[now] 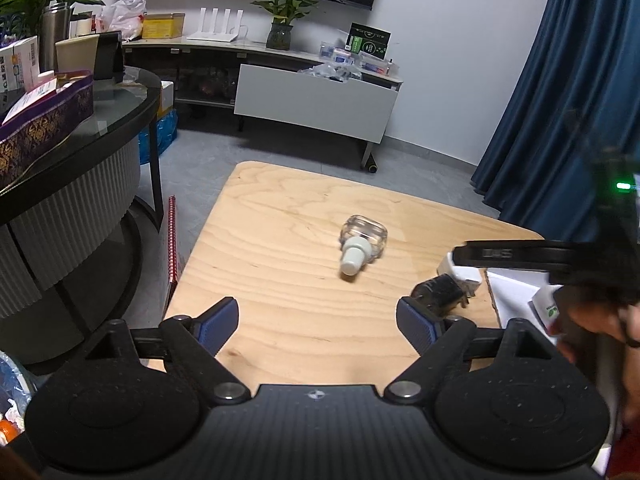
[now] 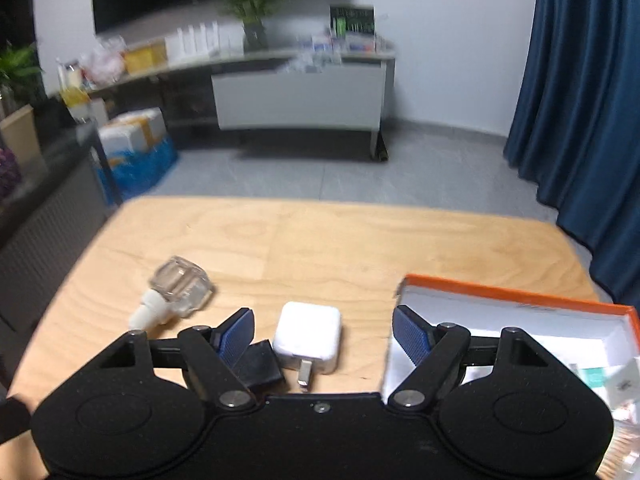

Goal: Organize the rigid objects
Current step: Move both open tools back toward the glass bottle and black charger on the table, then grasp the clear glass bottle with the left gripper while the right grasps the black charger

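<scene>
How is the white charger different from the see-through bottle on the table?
The white charger is solid white; the clear bottle is see-through glass with a pale cap. The white charger lies flat with metal prongs pointing toward the camera; the clear bottle is tipped on its side. The white charger sits next to a black adapter, nearer the orange-rimmed box; the clear bottle lies apart, farther left. Both rest on the wooden table, ungripped.

Clear glass bottle, white charger, orange-rimmed box, pale wood-grain table.
</scene>
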Tool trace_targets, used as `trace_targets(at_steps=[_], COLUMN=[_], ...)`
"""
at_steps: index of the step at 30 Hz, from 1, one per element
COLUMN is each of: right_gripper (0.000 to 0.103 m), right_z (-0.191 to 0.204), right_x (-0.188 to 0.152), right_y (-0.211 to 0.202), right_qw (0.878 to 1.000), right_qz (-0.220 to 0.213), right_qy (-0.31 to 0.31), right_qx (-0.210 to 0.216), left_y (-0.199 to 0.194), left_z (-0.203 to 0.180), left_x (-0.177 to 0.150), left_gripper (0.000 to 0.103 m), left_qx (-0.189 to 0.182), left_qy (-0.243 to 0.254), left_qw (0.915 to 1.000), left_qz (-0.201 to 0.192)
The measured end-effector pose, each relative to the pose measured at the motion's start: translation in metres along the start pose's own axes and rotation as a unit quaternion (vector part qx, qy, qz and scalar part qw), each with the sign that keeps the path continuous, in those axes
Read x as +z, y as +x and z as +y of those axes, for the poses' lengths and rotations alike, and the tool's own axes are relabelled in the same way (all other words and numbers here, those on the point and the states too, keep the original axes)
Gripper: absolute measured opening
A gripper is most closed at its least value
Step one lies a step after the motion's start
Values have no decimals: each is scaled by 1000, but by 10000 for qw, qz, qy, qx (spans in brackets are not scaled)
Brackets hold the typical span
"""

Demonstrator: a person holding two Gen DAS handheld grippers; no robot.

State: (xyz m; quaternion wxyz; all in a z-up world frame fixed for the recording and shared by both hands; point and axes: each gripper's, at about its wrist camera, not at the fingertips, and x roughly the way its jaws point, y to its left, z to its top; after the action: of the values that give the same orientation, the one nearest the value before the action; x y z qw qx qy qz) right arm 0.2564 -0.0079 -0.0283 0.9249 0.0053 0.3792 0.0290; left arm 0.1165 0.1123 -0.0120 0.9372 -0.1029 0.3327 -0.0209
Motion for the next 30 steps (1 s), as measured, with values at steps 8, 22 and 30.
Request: trace_targets(at_steps=[8, 22, 30], right_gripper=[90, 87, 89], right_z=[-8, -42, -9], right_x=[-11, -69, -53], right_y=[16, -73, -46], right_qw=[9840, 9960, 9944], right_qz=[52, -743, -396], right_qy=[-40, 171, -216], right_qx=[-1780, 475, 954], left_y=[15, 69, 105], left_z=[1, -16, -31], left_x=[1, 22, 34], left_gripper=[90, 95, 98], left_qx=[-73, 5, -23], left_qy=[110, 504, 1017], left_qw=[9999, 9985, 9944], left_qz=[66, 202, 278])
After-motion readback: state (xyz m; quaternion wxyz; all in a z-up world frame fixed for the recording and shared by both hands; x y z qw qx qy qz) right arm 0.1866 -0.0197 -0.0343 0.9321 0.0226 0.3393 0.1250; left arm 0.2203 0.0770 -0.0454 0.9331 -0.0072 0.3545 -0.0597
